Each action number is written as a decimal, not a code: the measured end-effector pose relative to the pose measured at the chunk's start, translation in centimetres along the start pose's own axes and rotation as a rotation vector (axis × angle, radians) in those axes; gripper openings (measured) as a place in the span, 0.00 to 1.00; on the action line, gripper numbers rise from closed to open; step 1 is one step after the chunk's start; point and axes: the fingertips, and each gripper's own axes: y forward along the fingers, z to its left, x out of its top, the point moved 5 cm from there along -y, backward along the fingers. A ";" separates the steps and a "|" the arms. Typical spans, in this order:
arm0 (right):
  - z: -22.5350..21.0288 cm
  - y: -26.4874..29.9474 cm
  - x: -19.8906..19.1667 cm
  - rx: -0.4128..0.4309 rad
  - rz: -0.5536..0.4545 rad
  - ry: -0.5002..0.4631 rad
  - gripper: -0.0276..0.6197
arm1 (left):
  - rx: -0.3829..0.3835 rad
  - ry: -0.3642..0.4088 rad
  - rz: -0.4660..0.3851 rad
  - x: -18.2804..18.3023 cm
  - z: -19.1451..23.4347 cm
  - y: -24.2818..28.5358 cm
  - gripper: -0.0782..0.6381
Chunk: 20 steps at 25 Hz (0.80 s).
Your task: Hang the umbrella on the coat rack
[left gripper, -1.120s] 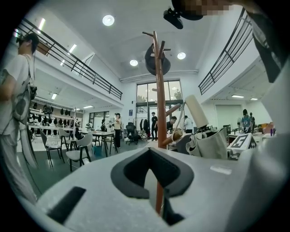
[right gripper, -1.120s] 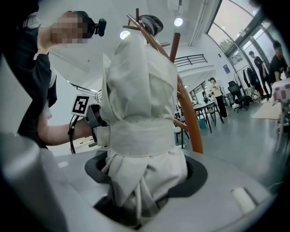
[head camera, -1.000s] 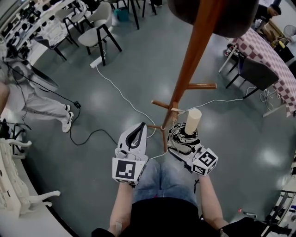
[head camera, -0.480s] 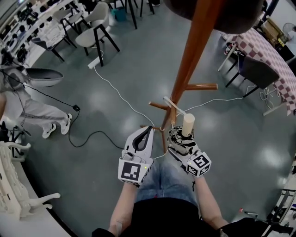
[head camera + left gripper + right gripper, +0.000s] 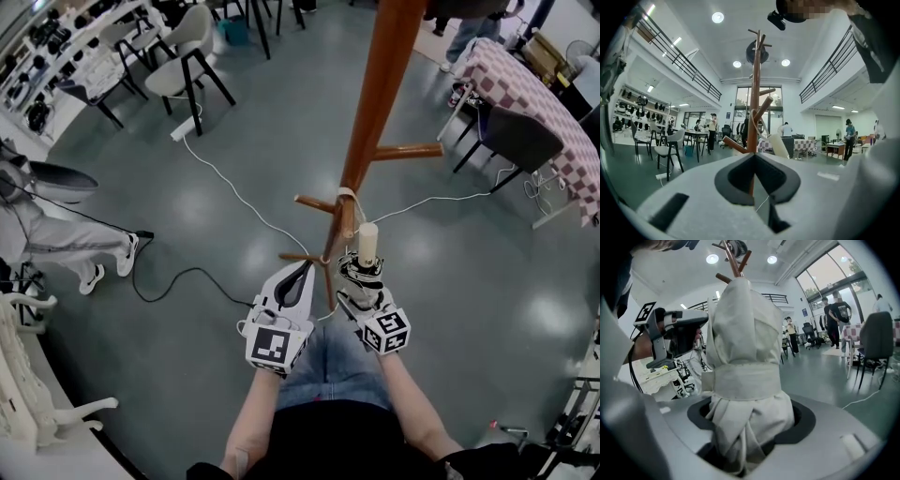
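The folded cream fabric umbrella (image 5: 745,357) isn't hanging free. The right gripper (image 5: 362,281) is clenched round its bundled canopy, with the handle end pointing to twelve o'clock beside the lower pegs of the orange-brown wooden coat rack (image 5: 375,103). Its thin white wrist cord (image 5: 348,195) seems looped about a peg, though whether it bears weight I cannot tell. The left gripper (image 5: 298,277) gapes, holding nothing, at nine o'clock of the pole. What's left, I judge, is seating the loop and letting go. A white floor cable (image 5: 234,192) and grey chairs (image 5: 192,37) lie well clear at ten to eleven o'clock.
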 end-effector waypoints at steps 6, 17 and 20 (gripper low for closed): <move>-0.4 0.5 -2.3 -0.004 0.058 -0.012 0.56 | -0.022 0.012 0.005 -0.6 -0.6 0.3 0.12; 0.2 0.3 -2.2 -0.006 0.112 -0.045 0.63 | -0.009 0.013 0.015 0.8 -0.7 -0.6 0.12; 0.5 -0.4 -0.3 -0.012 0.044 -0.003 0.69 | 0.012 0.012 0.025 1.7 -0.2 -1.3 0.12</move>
